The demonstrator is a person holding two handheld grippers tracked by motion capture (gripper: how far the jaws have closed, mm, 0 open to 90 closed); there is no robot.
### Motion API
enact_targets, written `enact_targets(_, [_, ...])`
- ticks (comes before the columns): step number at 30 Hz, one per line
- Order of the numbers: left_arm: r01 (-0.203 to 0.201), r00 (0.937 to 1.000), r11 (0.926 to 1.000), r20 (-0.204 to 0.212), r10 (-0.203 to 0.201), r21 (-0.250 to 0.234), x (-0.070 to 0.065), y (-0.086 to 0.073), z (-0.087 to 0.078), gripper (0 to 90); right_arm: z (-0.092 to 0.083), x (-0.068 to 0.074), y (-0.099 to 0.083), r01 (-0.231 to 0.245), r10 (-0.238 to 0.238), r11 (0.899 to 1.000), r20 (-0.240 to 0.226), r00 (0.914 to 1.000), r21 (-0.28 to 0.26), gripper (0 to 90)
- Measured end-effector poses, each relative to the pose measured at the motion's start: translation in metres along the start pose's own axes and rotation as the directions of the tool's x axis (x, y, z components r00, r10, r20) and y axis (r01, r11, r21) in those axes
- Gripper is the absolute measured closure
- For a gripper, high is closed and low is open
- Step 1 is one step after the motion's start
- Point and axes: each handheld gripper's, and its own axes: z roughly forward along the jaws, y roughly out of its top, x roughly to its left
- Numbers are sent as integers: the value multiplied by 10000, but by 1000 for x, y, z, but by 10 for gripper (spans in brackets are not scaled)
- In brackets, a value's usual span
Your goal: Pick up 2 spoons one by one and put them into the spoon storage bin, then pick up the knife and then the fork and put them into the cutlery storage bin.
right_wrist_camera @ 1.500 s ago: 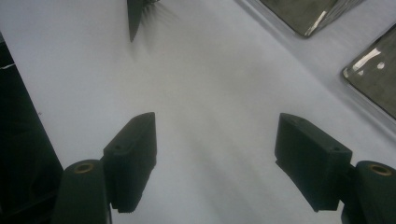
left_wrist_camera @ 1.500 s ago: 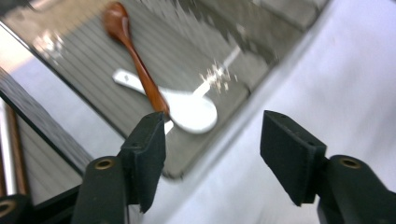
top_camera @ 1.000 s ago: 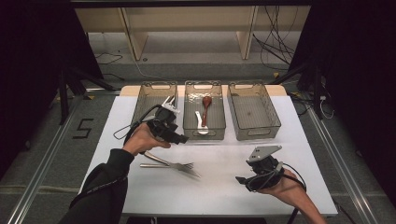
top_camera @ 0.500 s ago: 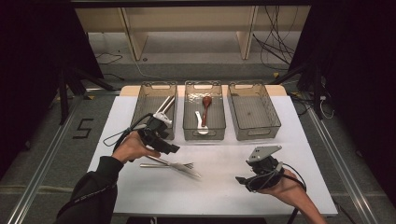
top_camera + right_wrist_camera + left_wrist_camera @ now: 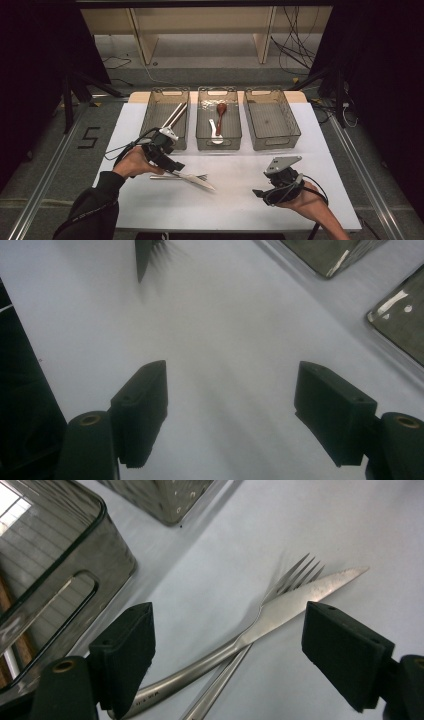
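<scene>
We see the L gripper (image 5: 172,164) low over the table (image 5: 235,200), right at the handle ends of a knife (image 5: 196,179) and fork (image 5: 186,176) lying crossed in front of the bins. In the left gripper view the knife (image 5: 280,612) lies on top of the fork (image 5: 292,575), both long axes running away from the jaws, tips pointing off toward the R side. L jaws have just been opening, now wide, empty, pads clear of the metal, handles between them. L hand clearly nearer; R gripper (image 5: 272,192) sits well apart, jaws spread wide in the right gripper view, nothing held. Left bin (image 5: 150,117) holds utensils already; we judge the knife goes next.
</scene>
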Motion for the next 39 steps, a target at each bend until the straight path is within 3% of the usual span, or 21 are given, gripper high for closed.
enact_targets(18, [-432,9987,9962,-219,450,754,4,-14,6,192,1,0,0,9,-9,10000,-24,10000,35,304])
enact_targets(28, [-318,9990,9935,-292,352,1092,10,-22,18,192,0,1,0,-6,6,10000,-18,10000,63,304])
enact_targets(33, [-523,9979,9895,-298,568,1348,10,-22,23,192,1,0,0,8,-8,10000,-41,10000,42,304])
enact_targets(39, [-489,9981,9884,-303,538,1440,14,-25,28,192,1,0,0,12,-12,10000,-27,10000,37,304])
